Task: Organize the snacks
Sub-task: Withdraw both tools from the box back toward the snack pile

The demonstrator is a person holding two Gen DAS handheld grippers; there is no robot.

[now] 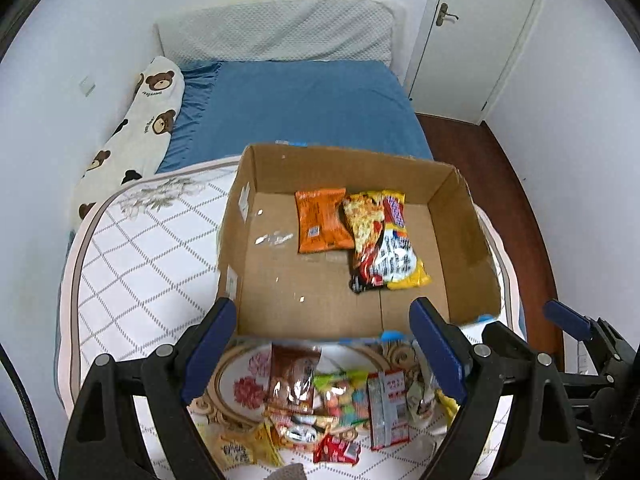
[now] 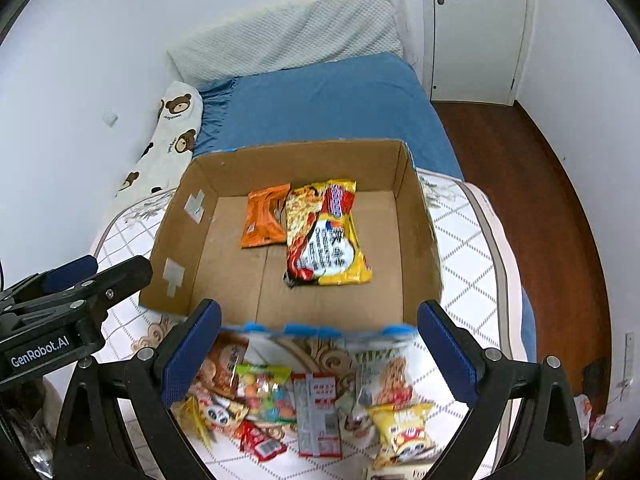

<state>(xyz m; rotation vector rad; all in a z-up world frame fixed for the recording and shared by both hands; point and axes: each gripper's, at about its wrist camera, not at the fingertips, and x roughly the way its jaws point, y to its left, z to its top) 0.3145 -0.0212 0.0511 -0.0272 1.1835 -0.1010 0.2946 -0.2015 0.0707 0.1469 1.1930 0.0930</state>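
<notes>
you worked over a white quilted cover (image 1: 132,264) on a blue-sheeted bed (image 1: 304,108) in a white-walled room (wood floor (image 2: 532,200) along its right edge). the cardboard box (image 2: 416,236) held two packets with bare floor around them. your left gripper (image 1: 324,352) and right gripper (image 2: 320,356) both stood spread wide and empty, the loose snack pile (image 2: 312,404) lying beneath them just short of the box's near wall.

The walls (image 1: 100,32) are white. A white door (image 1: 476,40) with a metal handle (image 1: 445,14) stands at one o'clock. The floor (image 2: 532,200) is dark red-brown wood, at three o'clock. A bed with a blue sheet (image 1: 304,112) fills the middle. A bear pillow (image 1: 132,136) lies at ten o'clock.
</notes>
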